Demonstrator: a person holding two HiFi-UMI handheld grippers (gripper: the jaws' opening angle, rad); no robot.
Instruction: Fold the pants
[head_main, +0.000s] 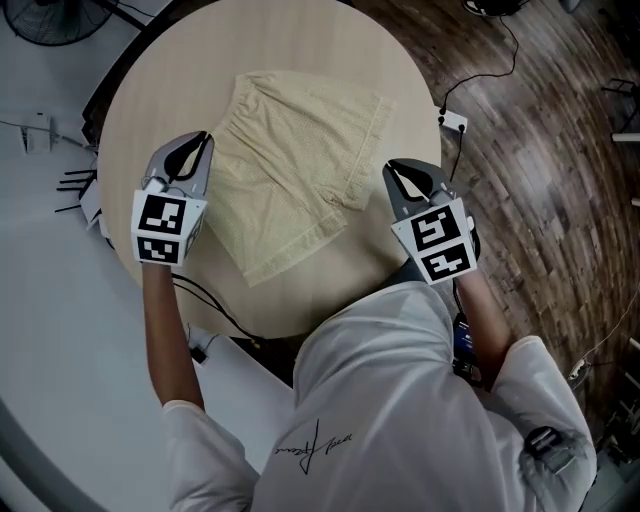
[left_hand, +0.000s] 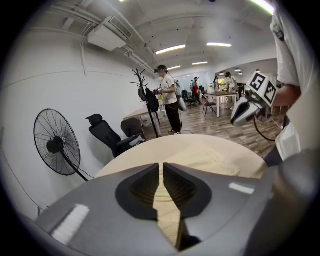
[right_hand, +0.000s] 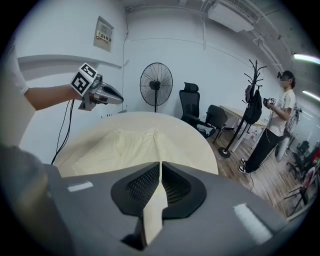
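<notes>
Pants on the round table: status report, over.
Left gripper shut, empty, by left edge of pants. Right gripper shut, empty, off their right side. Pants flat on table, not lifted. Nothing blocking either gripper.

A standing fan (left_hand: 56, 145) and black chairs (left_hand: 107, 135) stand by a white wall (left_hand: 60, 75) on wooden floor (head_main: 540, 130).

White short-sleeved T-shirt (head_main: 400, 400) with dark script on the back; grey left gripper (head_main: 205, 140) and right gripper (head_main: 390, 168) each topped by a black-and-white marker cube (head_main: 163, 228).
</notes>
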